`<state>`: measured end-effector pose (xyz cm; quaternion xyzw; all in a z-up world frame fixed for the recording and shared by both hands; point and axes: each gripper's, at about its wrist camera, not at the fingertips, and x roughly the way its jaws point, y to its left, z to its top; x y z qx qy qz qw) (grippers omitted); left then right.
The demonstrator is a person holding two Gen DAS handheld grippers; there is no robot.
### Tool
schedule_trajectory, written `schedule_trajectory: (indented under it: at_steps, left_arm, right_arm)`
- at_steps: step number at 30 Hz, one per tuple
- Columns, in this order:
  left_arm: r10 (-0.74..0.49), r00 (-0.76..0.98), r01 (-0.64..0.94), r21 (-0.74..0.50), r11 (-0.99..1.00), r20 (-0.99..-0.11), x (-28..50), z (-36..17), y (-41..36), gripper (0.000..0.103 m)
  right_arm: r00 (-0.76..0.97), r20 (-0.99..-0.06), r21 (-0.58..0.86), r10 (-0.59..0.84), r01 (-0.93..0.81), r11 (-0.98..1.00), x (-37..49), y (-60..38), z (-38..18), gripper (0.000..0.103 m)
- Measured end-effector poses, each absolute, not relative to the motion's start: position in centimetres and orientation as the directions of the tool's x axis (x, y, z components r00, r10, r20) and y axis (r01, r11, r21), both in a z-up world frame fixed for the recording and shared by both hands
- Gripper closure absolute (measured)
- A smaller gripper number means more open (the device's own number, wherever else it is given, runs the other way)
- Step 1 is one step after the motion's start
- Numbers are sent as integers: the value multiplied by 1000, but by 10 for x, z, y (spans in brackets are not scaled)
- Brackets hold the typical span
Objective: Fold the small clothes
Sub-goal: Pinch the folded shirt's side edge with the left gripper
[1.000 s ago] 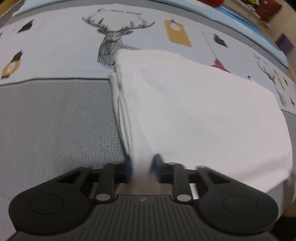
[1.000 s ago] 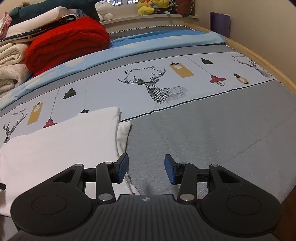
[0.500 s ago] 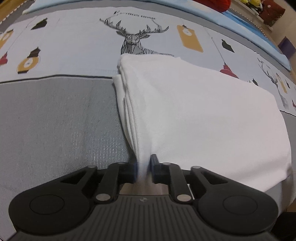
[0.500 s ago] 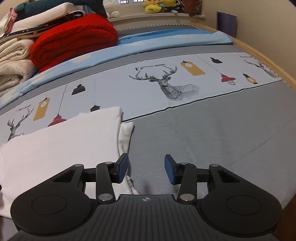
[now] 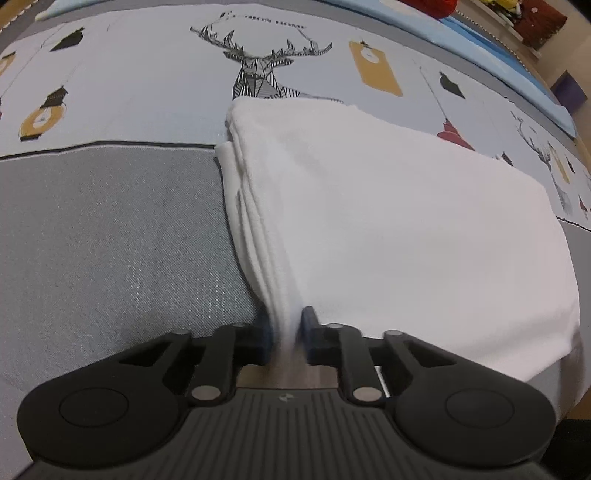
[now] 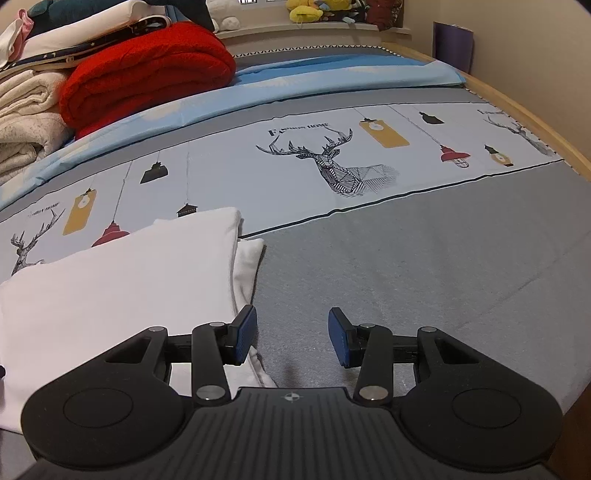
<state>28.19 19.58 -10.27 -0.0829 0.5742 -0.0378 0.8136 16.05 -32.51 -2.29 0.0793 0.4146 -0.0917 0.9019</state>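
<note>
Closing again, left gripper (image 5: 286,336) pinches the shirt's (image 5: 388,221) near folded edge after a brief loosening; fold likely being re-seated. Right gripper (image 6: 291,339): open, empty, unmoved beside it.

— What did the room look like?
— A bed (image 6: 443,266) filled most of it, its cover grey with a pale band of printed deer (image 6: 328,162) and hanging lamps, and a blue strip behind.
— Anything beyond?
— A wooden frame (image 6: 524,110) edged the bed against a plain beige wall (image 6: 535,44). A folded red blanket (image 6: 147,70) and cream ones sat piled at the far left, with plush toys (image 6: 310,11) on a ledge.
</note>
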Motion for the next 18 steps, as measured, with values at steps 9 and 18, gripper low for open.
schedule_trajectory:
  at_steps: [9, 18]
  left_arm:
    - [-92, 335, -31, -109, 994, -938, 269, -92, 206, 89]
    - [-169, 295, -73, -199, 977, -940, 275, -99, 228, 66]
  right_arm:
    - [639, -765, 66, -85, 210, 976, 166, -312, -26, 58]
    - [639, -766, 69, -68, 186, 980, 170, -304, -26, 58]
